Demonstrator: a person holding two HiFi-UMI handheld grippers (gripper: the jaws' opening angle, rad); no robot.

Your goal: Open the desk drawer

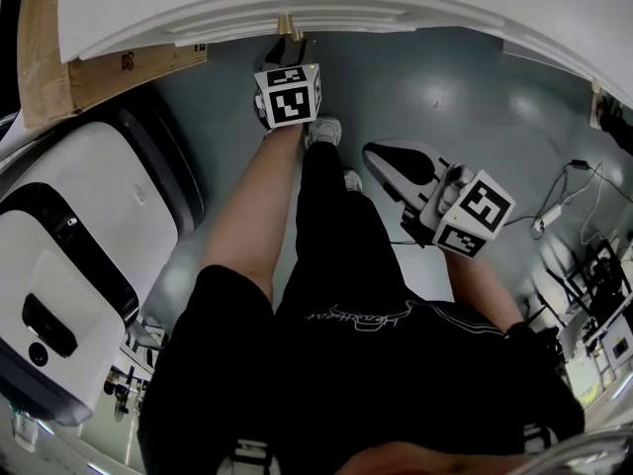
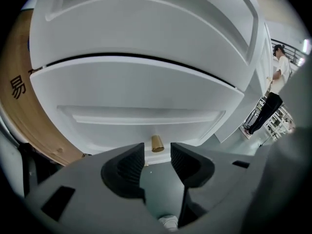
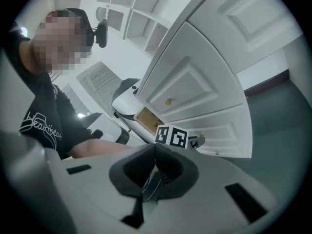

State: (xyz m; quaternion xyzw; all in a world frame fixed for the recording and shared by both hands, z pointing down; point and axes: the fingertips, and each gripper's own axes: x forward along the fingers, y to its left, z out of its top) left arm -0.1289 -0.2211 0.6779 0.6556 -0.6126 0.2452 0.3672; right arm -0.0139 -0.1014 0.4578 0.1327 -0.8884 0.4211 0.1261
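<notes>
The white desk (image 1: 326, 8) has stacked drawer fronts. A small brass knob (image 2: 157, 143) sticks out at the bottom of the lower drawer front (image 2: 136, 96). My left gripper (image 2: 157, 153) is open, and the knob lies just ahead of the gap between its dark pads without touching them. In the head view the left gripper (image 1: 288, 40) reaches to the desk's edge under its marker cube. My right gripper (image 3: 155, 161) is shut on nothing. It hangs back over the floor (image 1: 396, 162) and looks at the desk from the side.
A white and black machine (image 1: 69, 265) stands at the left beside a wooden panel (image 1: 109, 67). My legs and shoes (image 1: 323, 132) are below the desk. Cables (image 1: 564, 191) lie on the grey floor at right. A person (image 2: 272, 94) stands far off.
</notes>
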